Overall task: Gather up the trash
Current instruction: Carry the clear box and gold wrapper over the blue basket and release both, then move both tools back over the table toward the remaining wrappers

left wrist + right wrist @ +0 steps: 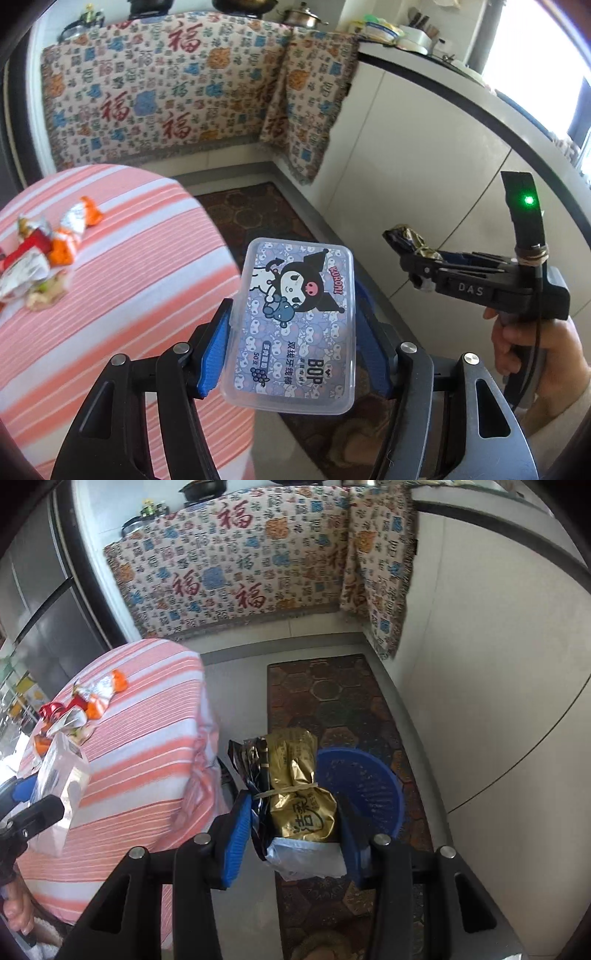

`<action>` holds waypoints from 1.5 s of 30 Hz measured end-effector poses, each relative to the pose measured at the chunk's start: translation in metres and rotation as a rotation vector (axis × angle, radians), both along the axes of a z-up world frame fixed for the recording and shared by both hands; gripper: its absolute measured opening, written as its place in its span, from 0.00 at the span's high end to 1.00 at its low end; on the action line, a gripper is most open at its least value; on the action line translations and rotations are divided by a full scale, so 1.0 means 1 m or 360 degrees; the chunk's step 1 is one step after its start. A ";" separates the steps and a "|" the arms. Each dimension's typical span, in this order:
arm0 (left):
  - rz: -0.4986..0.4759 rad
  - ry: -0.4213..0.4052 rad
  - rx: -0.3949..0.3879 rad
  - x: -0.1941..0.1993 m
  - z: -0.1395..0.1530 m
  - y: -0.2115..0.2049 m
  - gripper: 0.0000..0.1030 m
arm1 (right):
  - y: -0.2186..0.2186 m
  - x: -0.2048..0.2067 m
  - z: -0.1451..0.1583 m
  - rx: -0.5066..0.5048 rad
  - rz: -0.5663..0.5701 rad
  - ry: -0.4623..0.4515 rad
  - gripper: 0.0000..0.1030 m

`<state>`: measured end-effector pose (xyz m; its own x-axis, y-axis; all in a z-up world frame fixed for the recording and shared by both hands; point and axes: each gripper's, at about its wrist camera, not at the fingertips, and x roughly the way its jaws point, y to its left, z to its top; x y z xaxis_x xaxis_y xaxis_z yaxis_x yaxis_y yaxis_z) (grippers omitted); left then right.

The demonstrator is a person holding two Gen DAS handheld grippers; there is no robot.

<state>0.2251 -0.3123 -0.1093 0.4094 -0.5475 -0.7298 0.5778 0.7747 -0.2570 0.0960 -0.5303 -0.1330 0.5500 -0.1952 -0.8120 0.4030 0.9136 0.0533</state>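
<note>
My left gripper [293, 328] is shut on a clear plastic floss-pick box [295, 321] with a cartoon label, held in the air beside the striped table [122, 295]. My right gripper [295, 823] is shut on a gold foil packet [299, 790] bound with a rubber band, together with a dark wrapper and white plastic, held above and left of a blue basket [365, 790] on the floor. The right gripper also shows in the left wrist view [402, 247], to the right of the box. Several crumpled snack wrappers [48, 247] lie on the table, also in the right wrist view [85, 705].
A patterned floor mat [332, 694] runs along the white cabinets [480, 664]. A printed cloth [166, 92] hangs over the far counter, which holds pots and dishes. The table with its pink-striped cloth [140, 768] stands at the left.
</note>
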 end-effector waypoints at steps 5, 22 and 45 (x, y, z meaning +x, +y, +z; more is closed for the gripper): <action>-0.0043 0.0112 -0.0011 0.031 -0.037 -0.056 0.37 | -0.051 0.008 -0.023 0.0044 -0.0107 0.0002 0.57; -0.0067 0.0269 0.0091 0.072 -0.125 -0.147 0.37 | -0.159 0.021 -0.103 0.0303 -0.0336 0.0018 0.56; -0.0028 0.0071 0.0016 0.034 -0.065 -0.099 0.10 | -0.159 0.016 -0.081 0.0117 -0.0408 -0.0151 0.31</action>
<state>0.2596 -0.4116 -0.1740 0.3668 -0.5466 -0.7528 0.5793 0.7674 -0.2750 0.1121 -0.6889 -0.2143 0.5644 -0.2803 -0.7765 0.6104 0.7750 0.1640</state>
